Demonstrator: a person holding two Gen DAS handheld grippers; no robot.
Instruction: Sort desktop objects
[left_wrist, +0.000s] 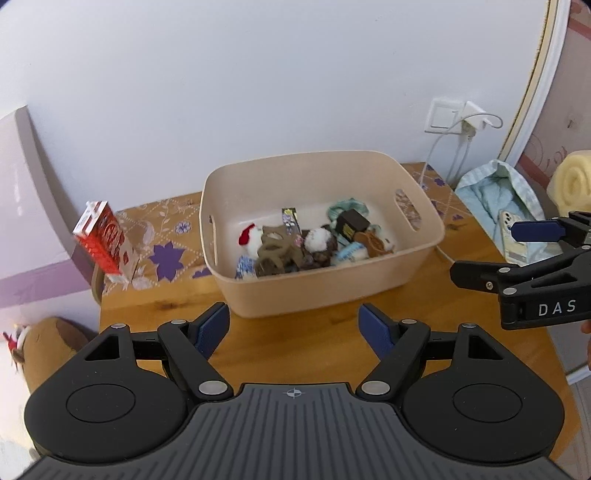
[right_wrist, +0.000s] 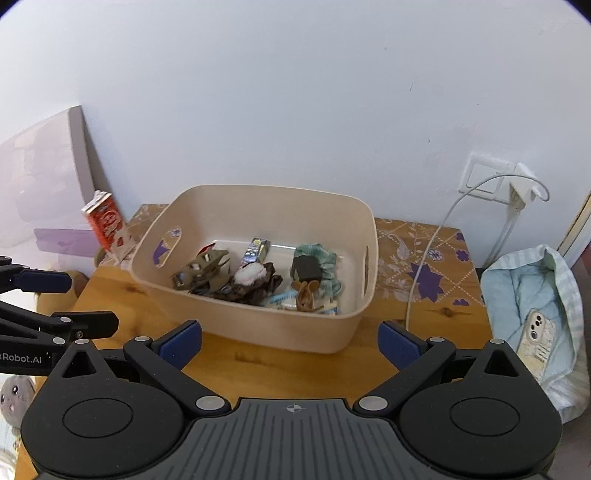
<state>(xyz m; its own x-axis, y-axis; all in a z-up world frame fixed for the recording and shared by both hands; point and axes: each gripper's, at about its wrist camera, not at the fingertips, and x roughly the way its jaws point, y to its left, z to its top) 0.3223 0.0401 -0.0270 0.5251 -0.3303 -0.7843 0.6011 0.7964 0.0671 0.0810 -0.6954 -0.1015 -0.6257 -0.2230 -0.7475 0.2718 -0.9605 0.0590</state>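
This is a home, likely a bedroom corner. A small wooden table (right_wrist: 288, 369) stands against a plain white wall (right_wrist: 295, 110), partly covered by a floral cloth (right_wrist: 424, 258). A charger (right_wrist: 524, 184) is plugged into a wall socket. A quilted bag (right_wrist: 535, 295) holds a phone (right_wrist: 537, 338), and a plush toy (right_wrist: 14, 402) sits low beside the table.

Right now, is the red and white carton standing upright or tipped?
Tipped. The red and white carton leans at an angle at the table's back left corner, beside the beige bin; both views show the slant.
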